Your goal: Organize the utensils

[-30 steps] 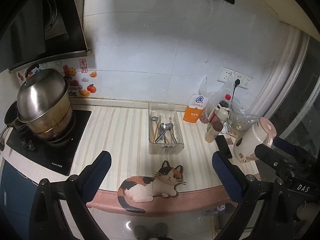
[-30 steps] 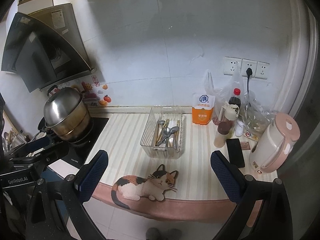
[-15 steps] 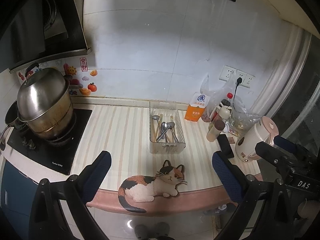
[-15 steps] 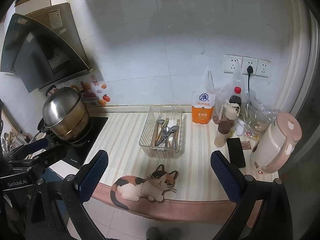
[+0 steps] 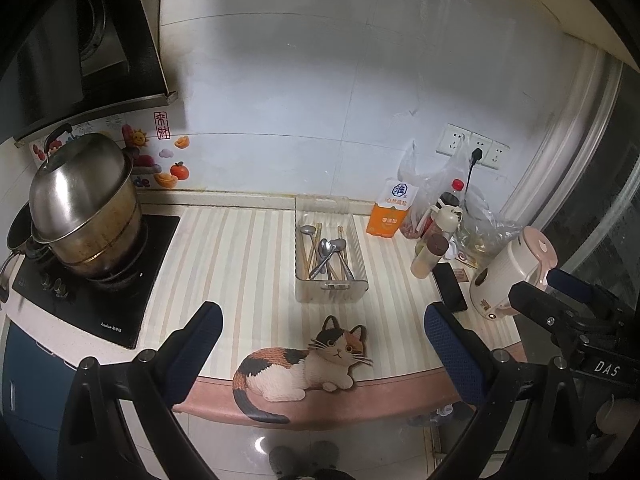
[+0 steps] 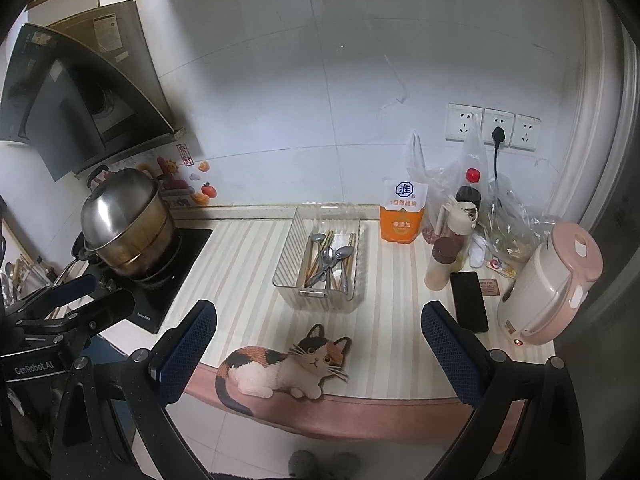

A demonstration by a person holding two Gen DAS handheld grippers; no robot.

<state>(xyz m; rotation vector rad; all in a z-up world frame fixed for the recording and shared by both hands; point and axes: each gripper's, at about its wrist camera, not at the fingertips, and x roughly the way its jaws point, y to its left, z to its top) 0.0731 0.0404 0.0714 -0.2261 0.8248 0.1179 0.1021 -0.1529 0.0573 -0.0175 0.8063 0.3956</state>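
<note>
Metal spoons (image 5: 329,249) overlap what look like chopsticks in the tray (image 5: 331,290); both hand-held grippers (image 5: 322,350) (image 6: 319,346) gape empty.

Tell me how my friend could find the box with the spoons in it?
Look at the striped counter, between the big steel pot and the orange pouch. The clear ribbed box sits mid-counter, behind the cat picture. It alone is see-through and holds spoons and chopsticks.

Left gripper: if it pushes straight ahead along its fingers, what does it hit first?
Probably the clear tray holding spoons and chopsticks; it sits dead ahead of the open left gripper, past the cat mat. Depth is unclear, so it might meet the counter first.
</note>
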